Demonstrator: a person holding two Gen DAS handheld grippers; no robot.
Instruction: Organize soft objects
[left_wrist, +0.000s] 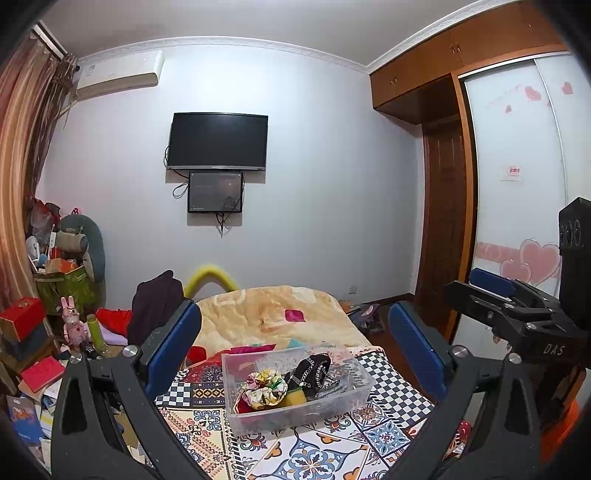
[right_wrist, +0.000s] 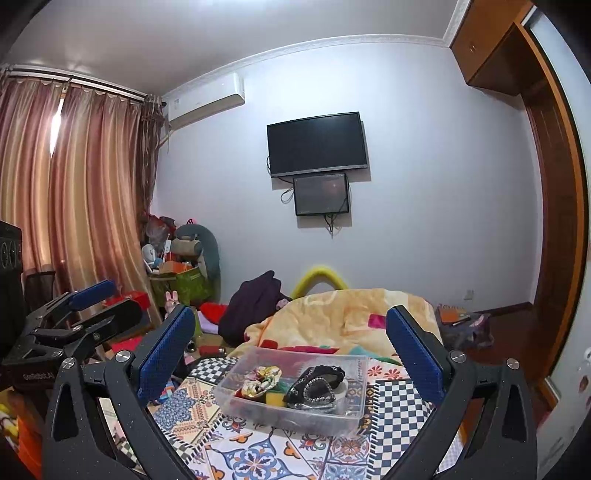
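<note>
A clear plastic bin (left_wrist: 352, 404) (right_wrist: 351, 413) stands on the patterned bed cover. It holds a floral scrunchie (left_wrist: 266, 387) (right_wrist: 260, 380), a black studded hair band (left_wrist: 314, 371) (right_wrist: 316, 384) and a yellow sponge (left_wrist: 293, 398) (right_wrist: 274, 398). My left gripper (left_wrist: 295, 354) is open and empty, held above and in front of the bin. My right gripper (right_wrist: 291, 350) is open and empty too, with the bin between its fingers. The right gripper shows at the right of the left wrist view (left_wrist: 495, 291); the left gripper shows at the left of the right wrist view (right_wrist: 99, 302).
A yellow blanket (left_wrist: 266, 314) (right_wrist: 343, 314) lies bunched behind the bin. A dark garment (left_wrist: 155, 310) (right_wrist: 255, 306) hangs at the bed's left. Cluttered boxes, books and toys (left_wrist: 55, 332) fill the left floor. A wardrobe (left_wrist: 517, 166) stands right, a TV (left_wrist: 218, 142) on the far wall.
</note>
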